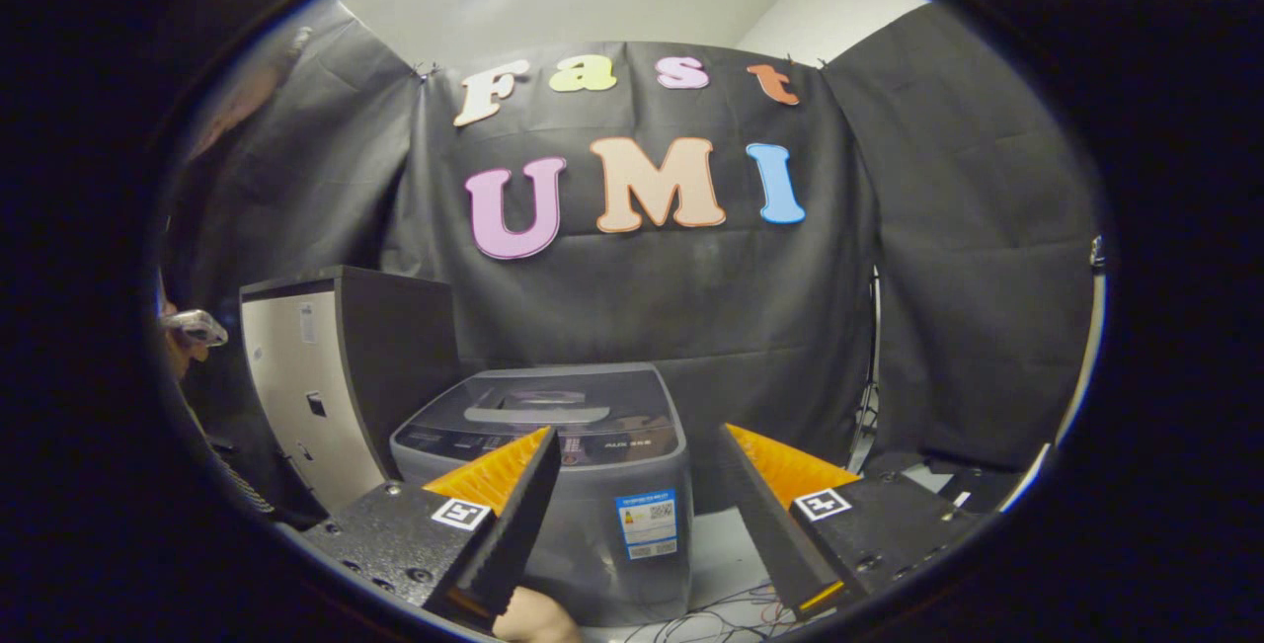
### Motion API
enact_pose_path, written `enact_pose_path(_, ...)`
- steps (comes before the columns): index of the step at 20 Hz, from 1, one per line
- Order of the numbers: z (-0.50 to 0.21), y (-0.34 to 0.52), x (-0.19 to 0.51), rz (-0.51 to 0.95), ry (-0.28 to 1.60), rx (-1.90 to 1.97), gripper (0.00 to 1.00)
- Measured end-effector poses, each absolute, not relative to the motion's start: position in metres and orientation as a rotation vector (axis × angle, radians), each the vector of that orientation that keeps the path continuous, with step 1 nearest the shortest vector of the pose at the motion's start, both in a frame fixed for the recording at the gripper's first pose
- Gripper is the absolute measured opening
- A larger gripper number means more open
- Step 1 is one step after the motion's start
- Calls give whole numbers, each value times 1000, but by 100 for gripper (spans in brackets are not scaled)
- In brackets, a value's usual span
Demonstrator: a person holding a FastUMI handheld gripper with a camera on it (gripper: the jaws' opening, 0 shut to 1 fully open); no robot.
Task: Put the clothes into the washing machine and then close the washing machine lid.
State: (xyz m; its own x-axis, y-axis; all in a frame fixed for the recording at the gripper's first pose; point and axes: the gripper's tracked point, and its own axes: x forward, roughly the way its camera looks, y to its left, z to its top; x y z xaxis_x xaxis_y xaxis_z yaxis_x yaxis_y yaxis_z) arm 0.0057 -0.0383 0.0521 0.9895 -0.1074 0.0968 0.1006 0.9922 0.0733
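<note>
The gripper (637,441) hangs with its two fingers spread wide and nothing between them. Just beyond them, at twelve o'clock, stands one grey top-loading washing machine (583,465), its lid (553,404) down; one blue-and-white sticker (647,522) on its front is too small to read. At ten o'clock, beside the machine, stands one tall dark cabinet with a pale door (316,381). Loose cables (726,613) lie at six o'clock.

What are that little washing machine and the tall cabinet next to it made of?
Washing machine: apparently grey moulded plastic with a darker, glossy lid that catches reflections. Cabinet: probably laminated board or painted metal, dark matte sides with a pale flat front. The open gripper touches neither.
</note>
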Motion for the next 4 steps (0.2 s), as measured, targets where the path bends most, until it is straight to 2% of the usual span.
enact_pose_path(4, 45, -39, 0, -105, -109, 82, 96)
